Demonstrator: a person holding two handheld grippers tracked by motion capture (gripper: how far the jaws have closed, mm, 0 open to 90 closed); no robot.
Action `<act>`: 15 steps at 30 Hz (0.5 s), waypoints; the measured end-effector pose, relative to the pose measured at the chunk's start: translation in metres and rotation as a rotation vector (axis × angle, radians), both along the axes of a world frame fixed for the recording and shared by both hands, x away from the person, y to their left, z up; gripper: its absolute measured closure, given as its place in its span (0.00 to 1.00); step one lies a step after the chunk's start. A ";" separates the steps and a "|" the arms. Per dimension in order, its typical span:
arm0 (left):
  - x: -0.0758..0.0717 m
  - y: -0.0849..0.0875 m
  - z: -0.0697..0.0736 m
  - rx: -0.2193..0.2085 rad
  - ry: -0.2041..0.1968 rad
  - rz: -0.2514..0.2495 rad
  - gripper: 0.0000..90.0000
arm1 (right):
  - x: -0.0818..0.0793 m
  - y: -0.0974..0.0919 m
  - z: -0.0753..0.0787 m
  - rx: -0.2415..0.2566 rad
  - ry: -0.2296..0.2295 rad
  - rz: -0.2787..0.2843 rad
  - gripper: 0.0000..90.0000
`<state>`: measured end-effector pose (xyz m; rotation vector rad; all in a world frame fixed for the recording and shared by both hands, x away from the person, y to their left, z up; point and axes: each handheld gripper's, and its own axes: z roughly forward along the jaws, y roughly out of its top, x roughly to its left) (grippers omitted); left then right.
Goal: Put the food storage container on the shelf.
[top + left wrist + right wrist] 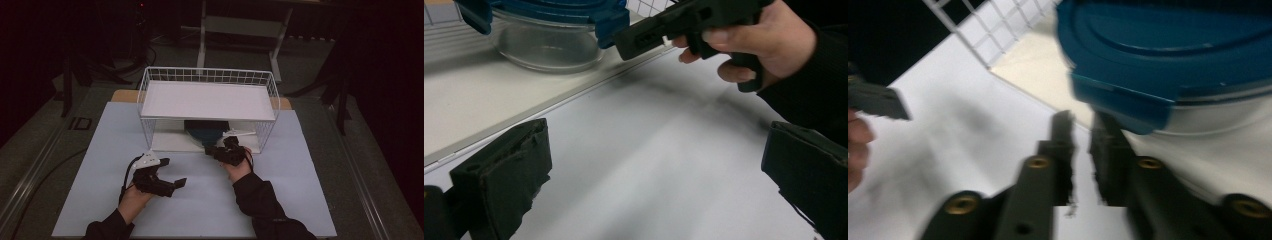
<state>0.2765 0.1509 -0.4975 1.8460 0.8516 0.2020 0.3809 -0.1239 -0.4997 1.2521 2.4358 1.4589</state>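
A glass bowl (549,47) with a blue lid (1168,55) is seen on the lower shelf of the wire rack (207,75), and the right gripper (1080,135) is held at the lid's clip tab, probably to release or pull it. Its 2 jaws are set narrow with a slim gap and nothing gripped. The left gripper (659,165) is kept wide and empty over the table (200,205), apparently in reserve; no brand, label or writing can be read.

pale blue table top (200,200), white wire rack (150,100) standing on its far half, glass container (549,50) under the rack's shelf.
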 end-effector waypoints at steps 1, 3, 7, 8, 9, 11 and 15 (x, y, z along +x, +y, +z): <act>-0.001 0.000 0.003 -0.002 -0.008 -0.009 0.00 | -0.004 0.000 0.003 0.006 -0.013 0.011 0.77; -0.001 -0.001 0.006 0.000 -0.017 -0.016 0.00 | -0.013 -0.002 0.011 0.023 -0.054 0.025 0.47; -0.002 -0.001 0.012 -0.006 -0.028 -0.038 0.00 | -0.021 -0.006 0.017 0.049 -0.078 0.039 0.28; -0.003 -0.002 0.015 0.000 -0.034 -0.047 0.00 | -0.026 -0.010 0.020 0.074 -0.084 0.054 0.21; -0.003 -0.002 0.015 0.000 -0.034 -0.047 0.00 | -0.028 -0.012 0.021 0.079 -0.081 0.060 0.20; -0.004 -0.002 0.019 -0.002 -0.034 -0.055 0.00 | -0.030 -0.015 0.022 0.084 -0.085 0.064 0.19; -0.008 0.002 0.025 0.008 -0.045 -0.061 0.00 | -0.041 -0.027 0.026 0.063 -0.116 0.058 0.20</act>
